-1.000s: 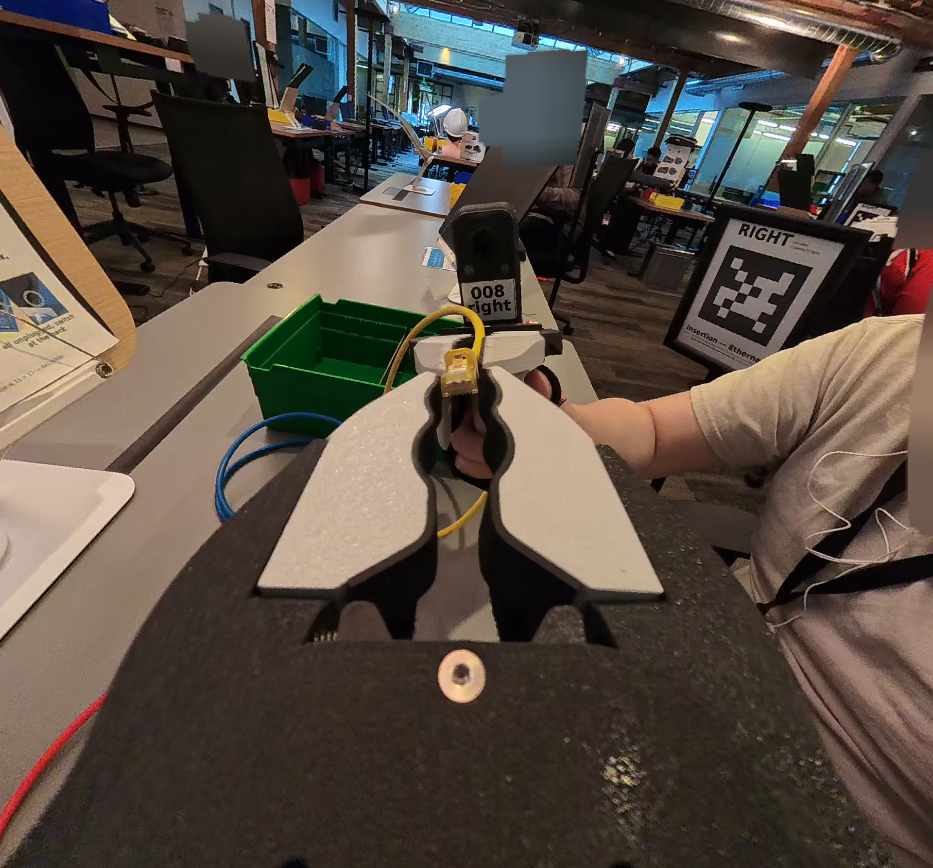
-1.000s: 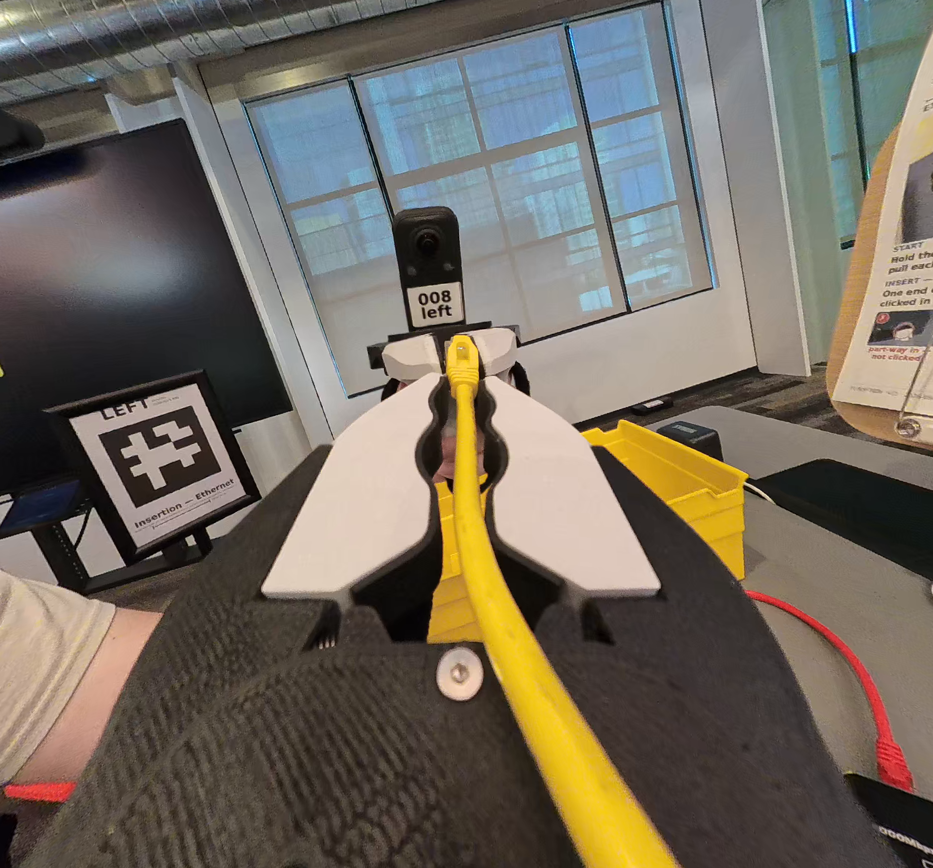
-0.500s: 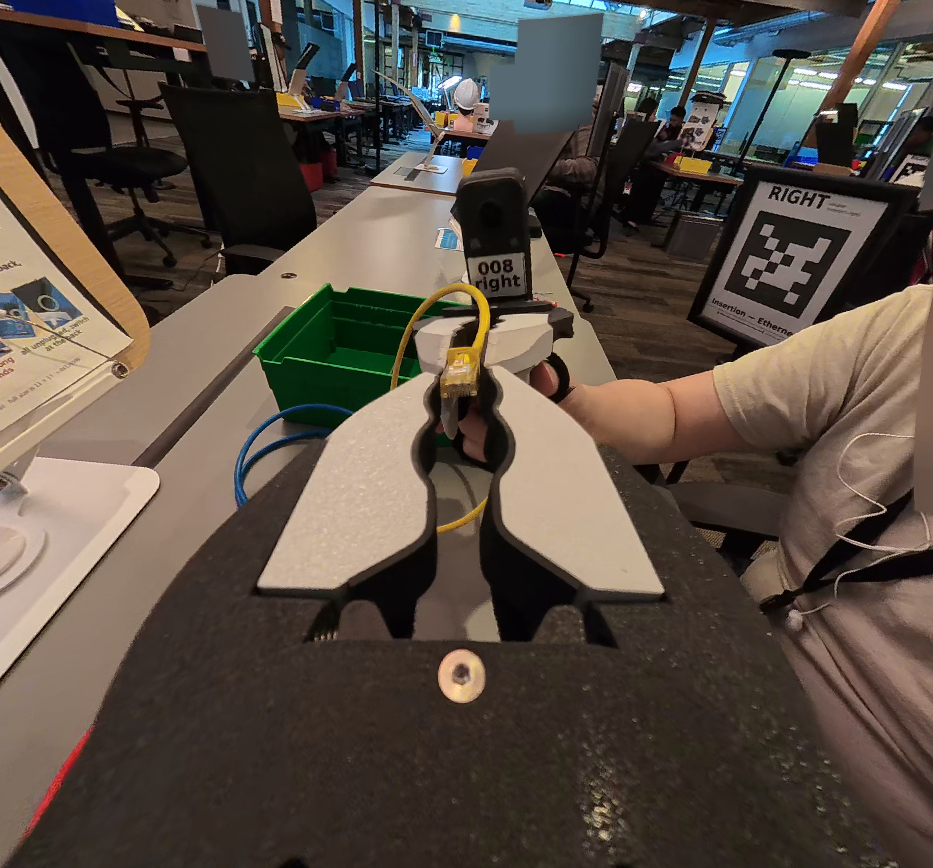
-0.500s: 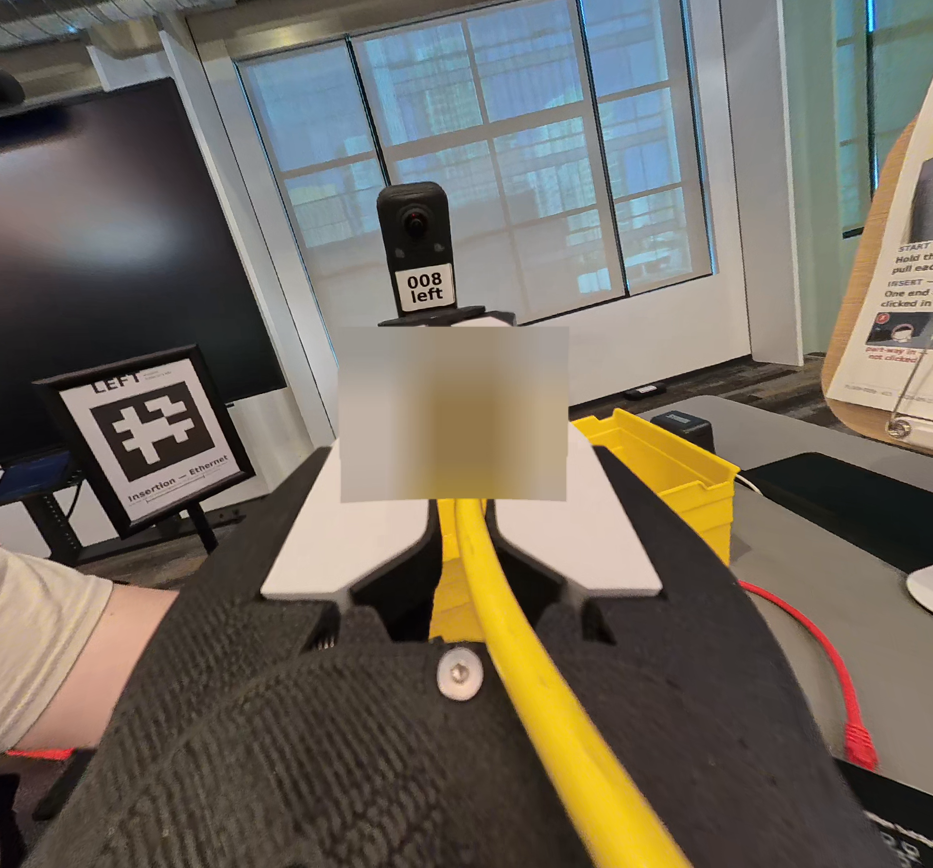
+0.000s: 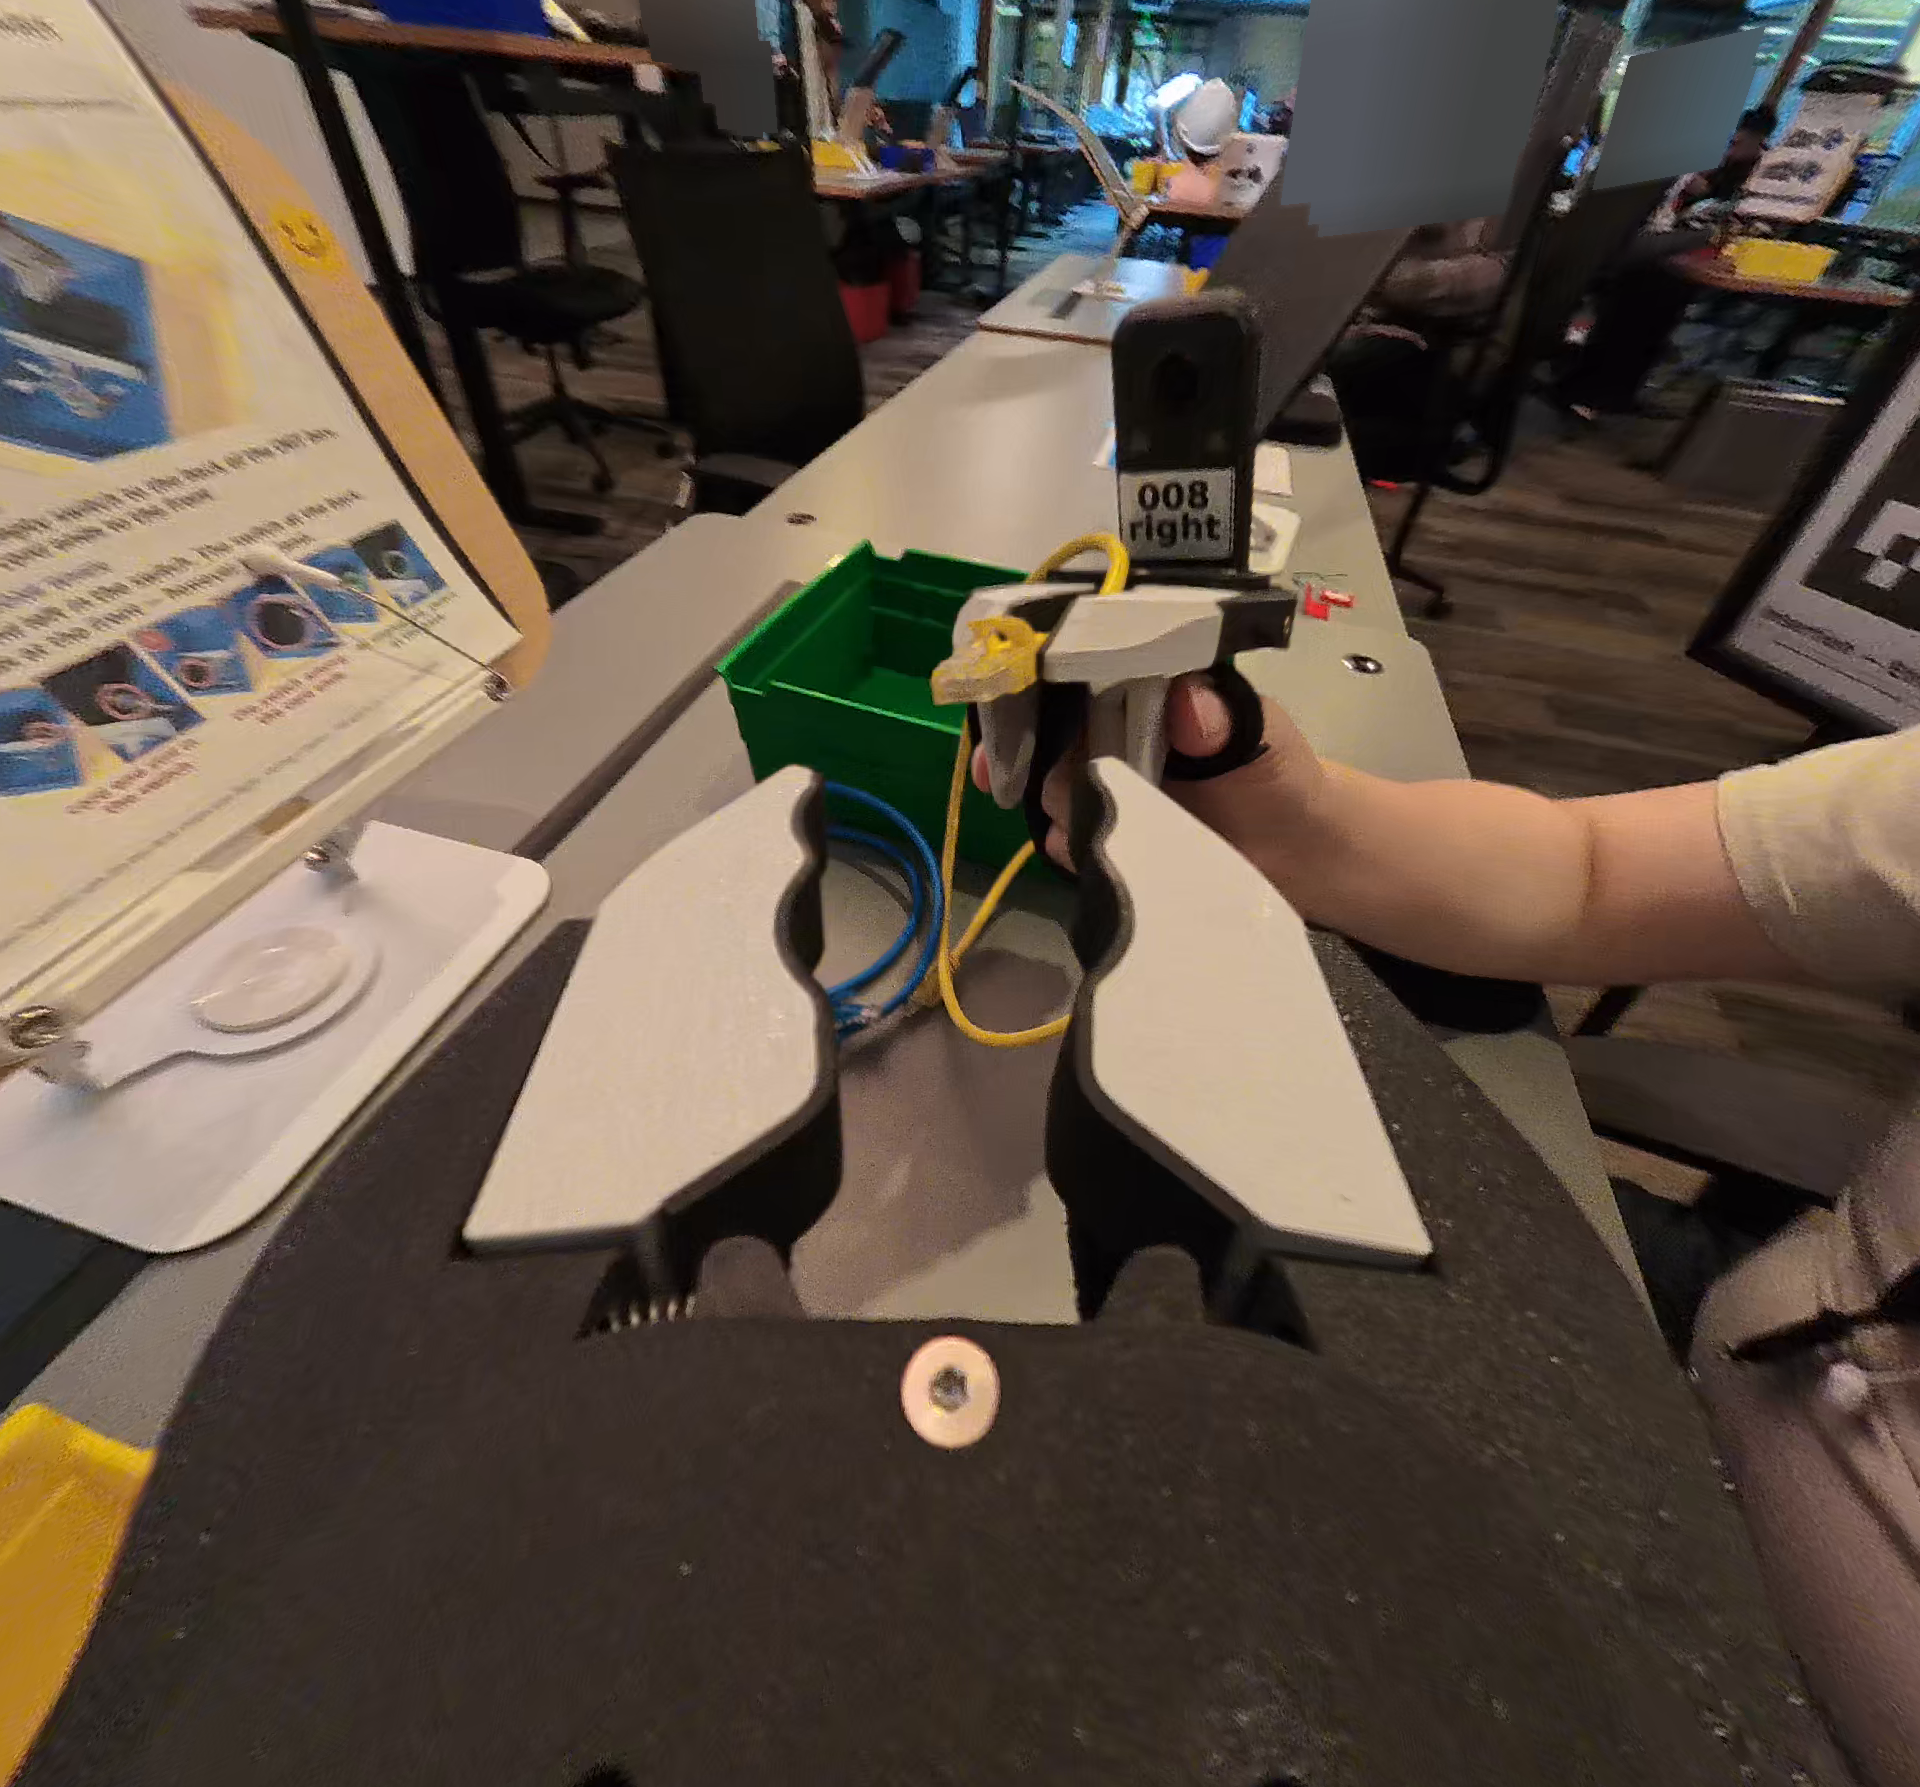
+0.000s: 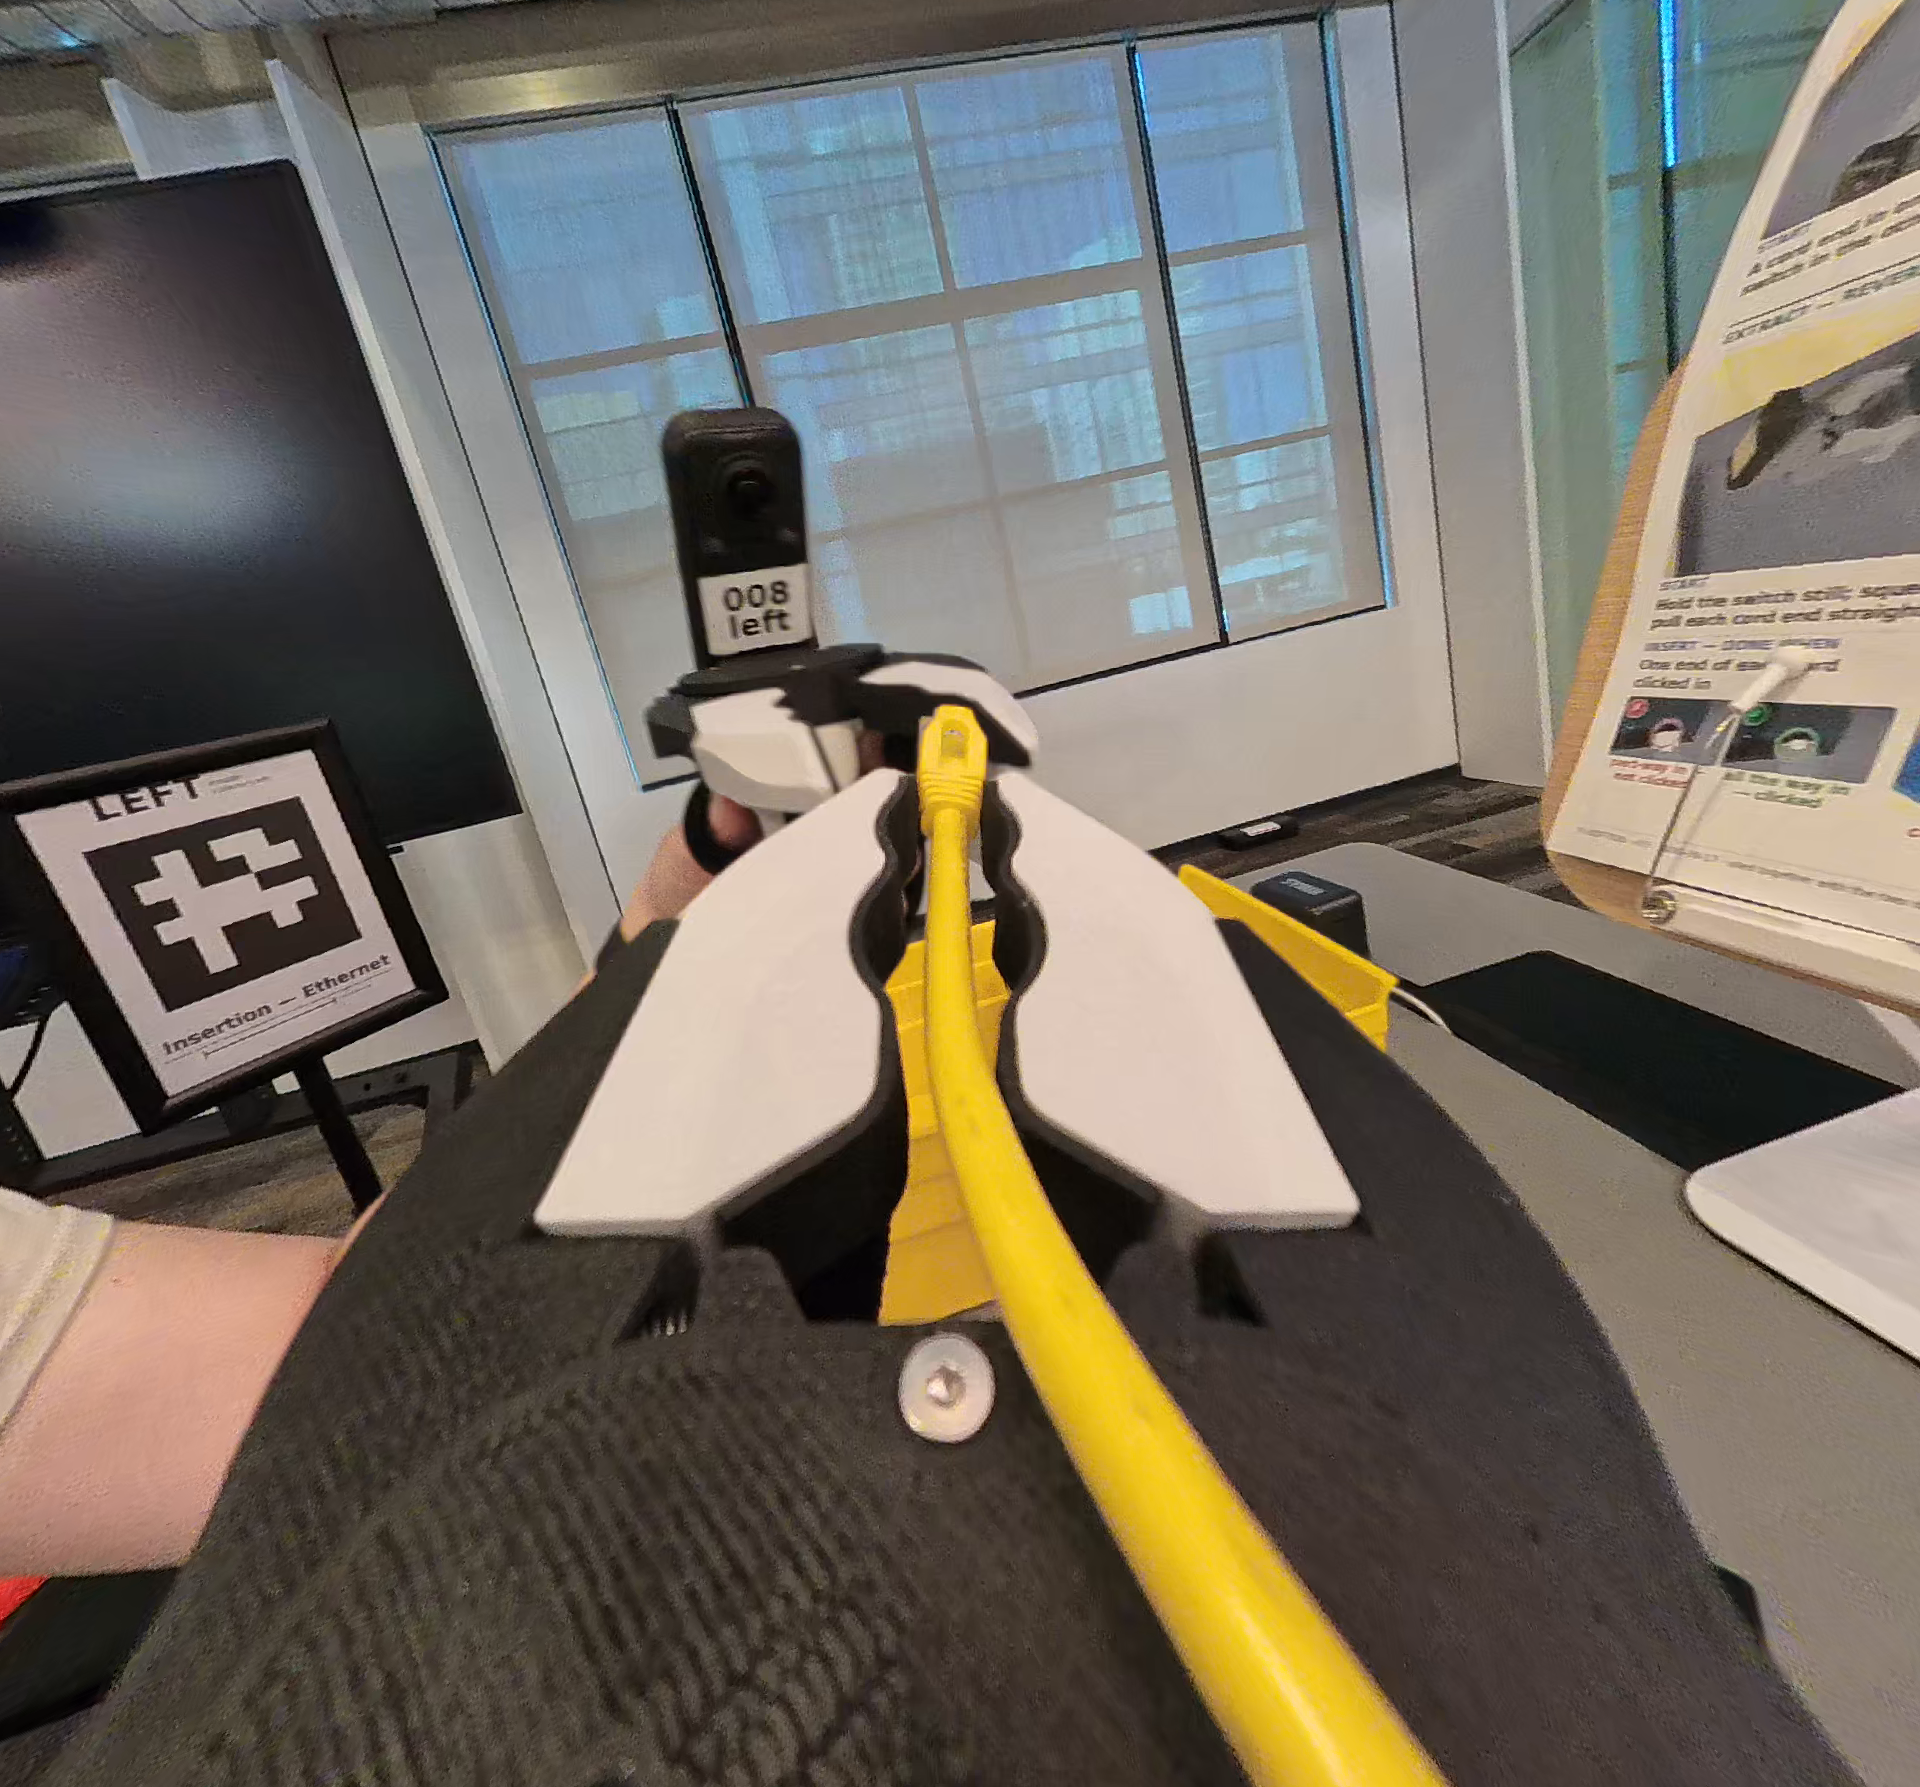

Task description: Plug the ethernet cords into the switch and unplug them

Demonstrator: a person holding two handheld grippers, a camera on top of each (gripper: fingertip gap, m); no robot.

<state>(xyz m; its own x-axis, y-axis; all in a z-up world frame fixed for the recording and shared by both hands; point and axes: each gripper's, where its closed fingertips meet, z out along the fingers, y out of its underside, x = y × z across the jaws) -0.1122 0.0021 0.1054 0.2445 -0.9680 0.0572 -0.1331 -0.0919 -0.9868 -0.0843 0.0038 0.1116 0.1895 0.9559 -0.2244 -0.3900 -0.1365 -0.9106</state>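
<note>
Yellow ethernet cord (image 6: 961, 1041) is clamped between the closed fingers of the right gripper (image 6: 951, 828), its plug (image 6: 948, 745) jutting past the fingertips and aimed toward the left gripper (image 5: 951, 807), whose jaws are spread wide with nothing between them. Below, on the grey table (image 5: 997, 449), a blue cord (image 5: 904, 906) is coiled just beside a green bin (image 5: 852, 688), and the slack of the yellow cord is looped next to it. A yellow bin (image 6: 1299, 958) is seen behind the right gripper. No switch can be made out.
</note>
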